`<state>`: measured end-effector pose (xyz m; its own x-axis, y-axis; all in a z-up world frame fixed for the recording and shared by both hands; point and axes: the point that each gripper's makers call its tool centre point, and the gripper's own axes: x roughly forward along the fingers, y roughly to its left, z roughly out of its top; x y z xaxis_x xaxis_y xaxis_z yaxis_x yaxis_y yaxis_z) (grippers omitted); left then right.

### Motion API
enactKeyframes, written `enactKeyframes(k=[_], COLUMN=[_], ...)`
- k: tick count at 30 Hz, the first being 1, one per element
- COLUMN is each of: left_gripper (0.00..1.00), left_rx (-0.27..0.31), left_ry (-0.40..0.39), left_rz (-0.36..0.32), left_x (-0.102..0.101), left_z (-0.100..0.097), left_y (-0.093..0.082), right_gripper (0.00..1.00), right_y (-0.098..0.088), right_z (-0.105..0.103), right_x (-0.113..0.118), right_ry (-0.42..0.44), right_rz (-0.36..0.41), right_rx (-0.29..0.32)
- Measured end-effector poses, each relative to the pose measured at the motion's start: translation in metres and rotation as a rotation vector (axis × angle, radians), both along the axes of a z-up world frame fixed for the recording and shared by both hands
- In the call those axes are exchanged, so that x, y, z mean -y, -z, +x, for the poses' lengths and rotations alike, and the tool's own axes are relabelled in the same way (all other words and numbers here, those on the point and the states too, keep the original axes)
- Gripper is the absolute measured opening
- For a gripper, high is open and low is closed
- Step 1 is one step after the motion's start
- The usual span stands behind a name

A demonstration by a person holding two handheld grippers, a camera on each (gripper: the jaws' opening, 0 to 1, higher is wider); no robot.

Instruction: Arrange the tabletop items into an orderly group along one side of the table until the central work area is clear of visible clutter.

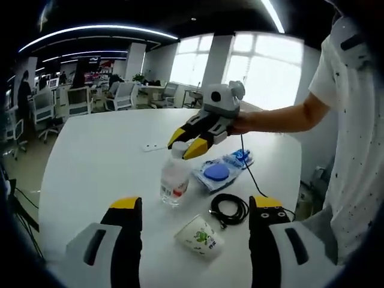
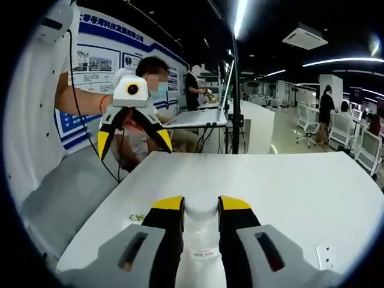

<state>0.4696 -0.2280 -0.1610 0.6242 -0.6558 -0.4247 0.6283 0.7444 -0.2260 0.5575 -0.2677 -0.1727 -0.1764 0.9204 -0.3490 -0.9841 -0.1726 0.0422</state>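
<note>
Yellow-tipped jaws of the left claw [image 1: 195, 207] rise from the bottom of the left gripper view, spread wide and released, grasping nothing, above the near edge of the white bench [image 1: 96, 162]. Between and just beyond them lies a paper cup [image 1: 200, 236] on its side, with a coiled black cable [image 1: 228, 209] just beside it. Farther in stands a clear plastic bottle [image 1: 174, 180] with a white cap, upright; the right claw [image 1: 183, 145] reaches in from the right of this view, its jaws pointing down and to the left and closed about the bottle's cap. A bare forearm [image 1: 282, 118] and a white speckled sleeve [image 1: 339, 66] extend behind that claw. Just beside the bottle lies a clear packet holding a blue disc [image 1: 216, 173], and near the bench's far edge a small white strip [image 1: 155, 146] lies flat. In the right gripper view the right claw [image 2: 201, 204] is clenched on the bottle [image 2: 201, 240], the white cap held between the yellow tips and the clear body hanging below. Here the left claw [image 2: 133, 143] appears at upper left, held above the bench [image 2: 288, 186] with its jaws pointing down and spread apart. Behind it a seated person [image 2: 141, 126] faces a laptop [image 2: 195, 117], and a wall poster [image 2: 102, 60] shows beyond. Office chairs [image 1: 75, 99] stand past the bench in the left gripper view.
</note>
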Motion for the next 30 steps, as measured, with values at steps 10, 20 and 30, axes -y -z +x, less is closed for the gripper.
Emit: enactKeyframes(k=[10,20,30], left_gripper=[0.72,0.72,0.71], left_rx=[0.001,0.005,0.004], left_ry=[-0.001,0.000,0.002], left_rz=[-0.005,-0.012,-0.014], left_x=[0.0011,0.0018,0.0018], left_z=[-0.0016,-0.0023,-0.0027], left_y=[0.0000,-0.0007,0.0004], right_gripper=[0.19,0.19,0.19], right_y=[-0.0006,-0.0006,-0.0009], right_z=[-0.0002,-0.0010,0.0029], right_x=[-0.0017,-0.0005,-0.0008], right_ry=[0.037,0.124,0.207], right_rz=[-0.002,0.018,0.042], right_rx=[0.003,0.005,0.030])
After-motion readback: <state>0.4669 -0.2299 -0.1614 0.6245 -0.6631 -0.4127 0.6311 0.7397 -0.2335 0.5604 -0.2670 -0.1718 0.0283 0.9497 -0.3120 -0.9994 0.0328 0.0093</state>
